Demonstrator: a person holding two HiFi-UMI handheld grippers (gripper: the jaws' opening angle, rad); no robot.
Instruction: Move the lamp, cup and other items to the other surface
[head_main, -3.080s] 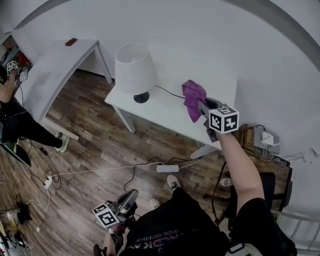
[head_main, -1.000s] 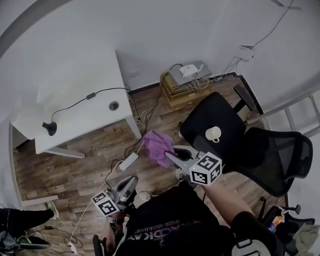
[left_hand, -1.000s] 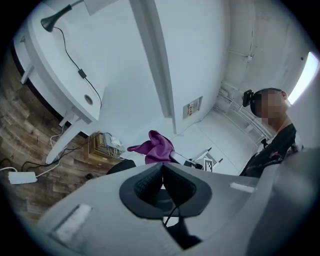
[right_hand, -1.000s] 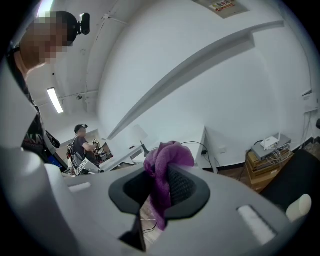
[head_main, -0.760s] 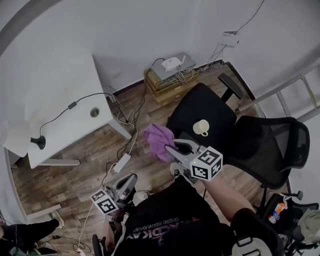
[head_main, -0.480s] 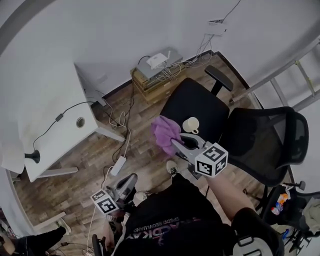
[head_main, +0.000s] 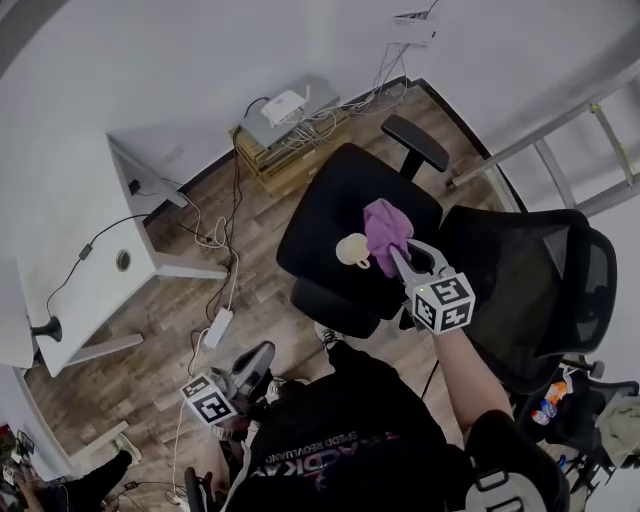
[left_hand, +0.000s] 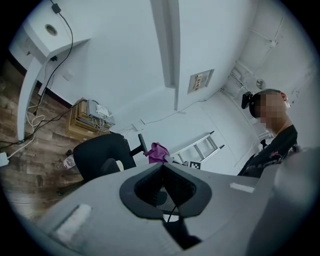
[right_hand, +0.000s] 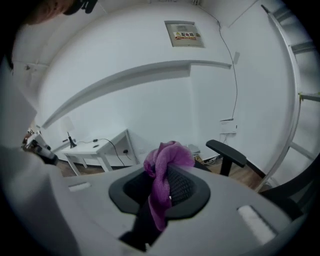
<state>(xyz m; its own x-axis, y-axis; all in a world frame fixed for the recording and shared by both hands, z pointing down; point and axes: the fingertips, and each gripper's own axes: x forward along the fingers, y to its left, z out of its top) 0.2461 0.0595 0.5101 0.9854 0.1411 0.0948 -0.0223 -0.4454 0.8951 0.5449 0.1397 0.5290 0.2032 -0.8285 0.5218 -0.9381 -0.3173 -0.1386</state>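
Observation:
My right gripper (head_main: 393, 250) is shut on a purple cloth (head_main: 385, 226) and holds it over the seat of a black office chair (head_main: 335, 205). A pale cup (head_main: 351, 250) stands on that seat, just left of the cloth. In the right gripper view the cloth (right_hand: 162, 165) bulges out between the jaws and drapes down. The lamp's dark base (head_main: 45, 328) stands on the white table (head_main: 95, 275) at the far left. My left gripper (head_main: 262, 352) hangs low by the person's leg, its jaws shut with nothing in them (left_hand: 162, 166).
A power strip (head_main: 218, 327) and cables lie on the wood floor between table and chair. A box with a router and wires (head_main: 285, 115) stands by the wall. A ladder (head_main: 570, 120) leans at the right. The chair's mesh back (head_main: 530, 290) is close to my right arm.
The view has swung from the white table to the chair. My right gripper has carried the purple cloth to the right until it hangs over the seat beside the cup. The left gripper stays low.

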